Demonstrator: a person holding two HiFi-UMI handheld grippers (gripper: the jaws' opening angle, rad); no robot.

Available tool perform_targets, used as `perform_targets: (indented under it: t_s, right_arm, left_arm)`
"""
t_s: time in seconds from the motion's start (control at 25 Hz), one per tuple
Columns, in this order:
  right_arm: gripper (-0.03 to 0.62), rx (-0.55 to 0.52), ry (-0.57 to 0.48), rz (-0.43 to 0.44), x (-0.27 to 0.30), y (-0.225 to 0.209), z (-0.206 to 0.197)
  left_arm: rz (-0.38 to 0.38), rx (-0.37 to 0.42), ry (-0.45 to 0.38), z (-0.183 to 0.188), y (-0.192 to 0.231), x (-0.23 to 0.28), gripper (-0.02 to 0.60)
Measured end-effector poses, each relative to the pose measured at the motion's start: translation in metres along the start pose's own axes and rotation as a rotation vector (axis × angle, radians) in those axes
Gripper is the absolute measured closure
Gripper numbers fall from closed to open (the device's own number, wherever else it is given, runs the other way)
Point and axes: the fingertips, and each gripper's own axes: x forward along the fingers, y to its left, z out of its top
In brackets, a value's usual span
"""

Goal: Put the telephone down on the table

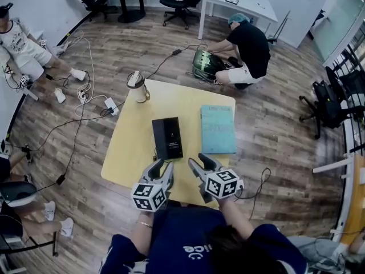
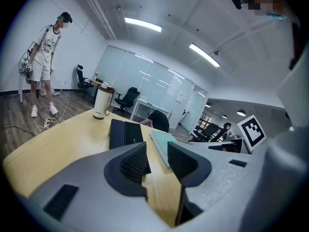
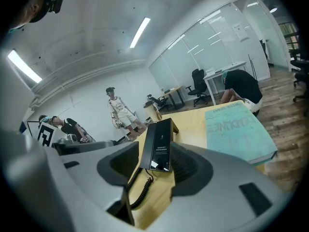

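While left tool [image 1: 163,164] and right tool [image 1: 198,160] gape empty, telephone [image 1: 167,137] on table [image 1: 136,138] — book [image 1: 218,129] beside, cup [image 1: 137,87] beyond.

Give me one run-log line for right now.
phone: flat on table, not held | left tool: open, empty | right tool: open, empty | book: right of phone
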Motion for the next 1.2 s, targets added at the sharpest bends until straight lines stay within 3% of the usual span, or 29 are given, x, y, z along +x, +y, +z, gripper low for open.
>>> perform_targets:
  t_s: [0.28, 0.36, 0.96, 1.2]
  right_arm:
    - [0.552, -0.016, -0.004, -0.013, -0.003, 0.001, 0.001]
    - [0.583, -0.022, -0.002, -0.014, -0.003, 0.0, 0.0]
    - [0.585, -0.038, 0.03, -0.011, -0.003, -0.004, -0.012]
    - [0.585, -0.063, 0.045, -0.016, -0.003, -0.002, -0.016]
  left_arm:
    - [0.037, -0.015, -0.027, 0.005, 0.007, -0.004, 0.574]
    - [0.035, -0.017, -0.027, 0.005, 0.007, -0.004, 0.577]
    - [-0.001, -0.049, -0.031, -0.002, 0.002, -0.003, 0.577]
    - [0.021, -0.063, -0.047, -0.001, 0.012, -0.011, 0.577]
